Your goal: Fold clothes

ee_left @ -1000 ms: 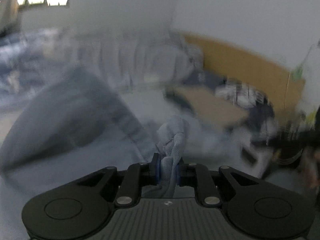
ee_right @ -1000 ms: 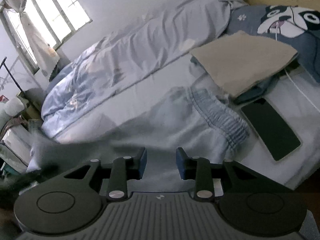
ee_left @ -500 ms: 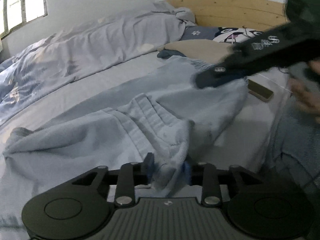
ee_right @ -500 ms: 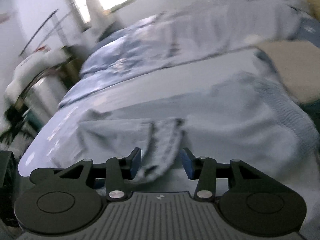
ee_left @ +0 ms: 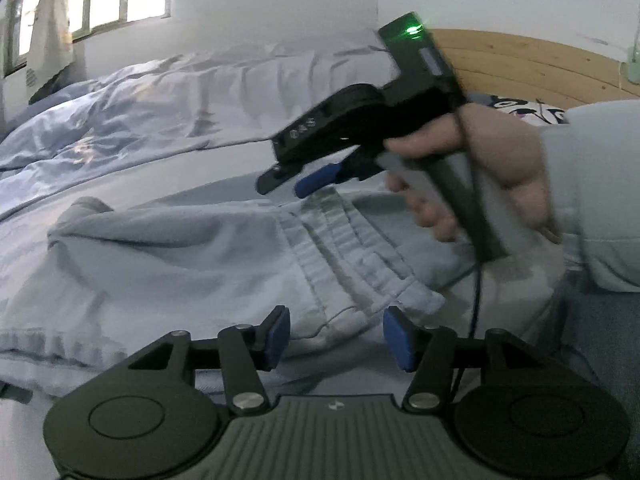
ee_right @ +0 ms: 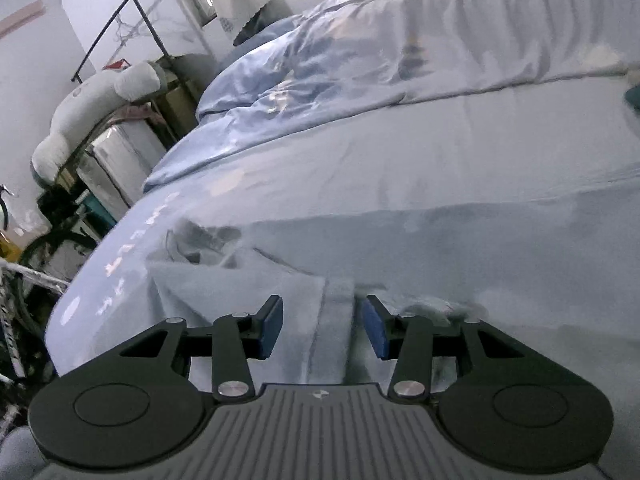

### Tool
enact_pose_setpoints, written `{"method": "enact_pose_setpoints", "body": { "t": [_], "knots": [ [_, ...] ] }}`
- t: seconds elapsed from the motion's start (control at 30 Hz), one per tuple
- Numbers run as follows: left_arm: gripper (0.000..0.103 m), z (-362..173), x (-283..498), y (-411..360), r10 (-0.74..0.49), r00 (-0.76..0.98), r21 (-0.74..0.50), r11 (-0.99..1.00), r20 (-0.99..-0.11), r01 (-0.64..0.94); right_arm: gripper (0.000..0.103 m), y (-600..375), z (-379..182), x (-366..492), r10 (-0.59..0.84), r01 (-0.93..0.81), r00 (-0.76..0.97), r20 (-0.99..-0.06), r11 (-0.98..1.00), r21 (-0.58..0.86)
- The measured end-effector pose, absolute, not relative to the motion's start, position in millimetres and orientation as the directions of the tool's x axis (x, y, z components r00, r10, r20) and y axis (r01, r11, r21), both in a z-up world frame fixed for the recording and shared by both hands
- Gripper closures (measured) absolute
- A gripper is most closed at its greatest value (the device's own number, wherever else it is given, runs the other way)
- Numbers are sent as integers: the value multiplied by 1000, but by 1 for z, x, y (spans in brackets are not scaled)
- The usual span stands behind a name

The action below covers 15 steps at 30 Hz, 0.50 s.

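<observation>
A: Left gripper (ee_left: 336, 338) let go since a second ago. It was clamped on a bunch of the light blue pants (ee_left: 208, 256), now its fingers are spread wide, nothing between them. Right gripper (ee_right: 322, 328) swung from the waistband end over to the far leg end.

B: Right fingers?

A: Also wide apart, empty, straddling a hem strip of the pants in the right wrist view. Can't tell if the pads touch the cloth.

B: Where are the pants?

A: Flat-ish on the bed sheet (ee_right: 460, 152), elastic waistband (ee_left: 352, 248) folded over near the left gripper, rumpled duvet (ee_left: 180, 104) behind. Right gripper (ee_left: 296, 182) shows in the left view too, hovering over the pants, held by the person's hand (ee_left: 484, 160).

B: Risks?

A: Likely a fold just laid, regrasp next. Hem is layered, so a shallow pinch could catch only the top layer and drag the fold open. Waistband corner looks loose and may flip back if bumped.
</observation>
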<state>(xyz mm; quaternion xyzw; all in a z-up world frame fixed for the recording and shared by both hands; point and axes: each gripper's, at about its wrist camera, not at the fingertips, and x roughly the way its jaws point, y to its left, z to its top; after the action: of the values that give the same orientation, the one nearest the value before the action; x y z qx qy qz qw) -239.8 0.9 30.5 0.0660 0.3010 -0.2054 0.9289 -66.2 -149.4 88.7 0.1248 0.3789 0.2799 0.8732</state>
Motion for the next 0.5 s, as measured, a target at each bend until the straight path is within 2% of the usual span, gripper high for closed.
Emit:
{"method": "enact_pose_setpoints", "body": {
  "t": [0.3, 0.33, 0.37, 0.4, 0.43, 0.5],
  "knots": [
    [51, 28, -246, 0, -316, 741, 24, 913, -592, 408, 57, -120, 57, -31, 569, -388, 517, -639, 822, 418],
    [51, 28, -245, -1, -312, 743, 25, 914, -593, 404, 64, -120, 57, -31, 563, -380, 524, -639, 826, 416],
    [51, 28, -245, -1, -308, 744, 26, 916, -593, 400, 85, -120, 57, -31, 557, -373, 531, -639, 831, 414],
    [51, 28, -246, -2, -304, 745, 25, 919, -593, 394, 85, -122, 56, -31, 558, -368, 537, -632, 830, 420],
    [51, 29, -247, -3, -300, 747, 23, 921, -593, 388, 89, -124, 63, -36, 564, -379, 565, -602, 826, 418],
    [51, 30, -249, -5, -294, 750, 20, 925, -592, 378, 90, -128, 79, -47, 574, -402, 620, -534, 818, 412]
  ]
}}
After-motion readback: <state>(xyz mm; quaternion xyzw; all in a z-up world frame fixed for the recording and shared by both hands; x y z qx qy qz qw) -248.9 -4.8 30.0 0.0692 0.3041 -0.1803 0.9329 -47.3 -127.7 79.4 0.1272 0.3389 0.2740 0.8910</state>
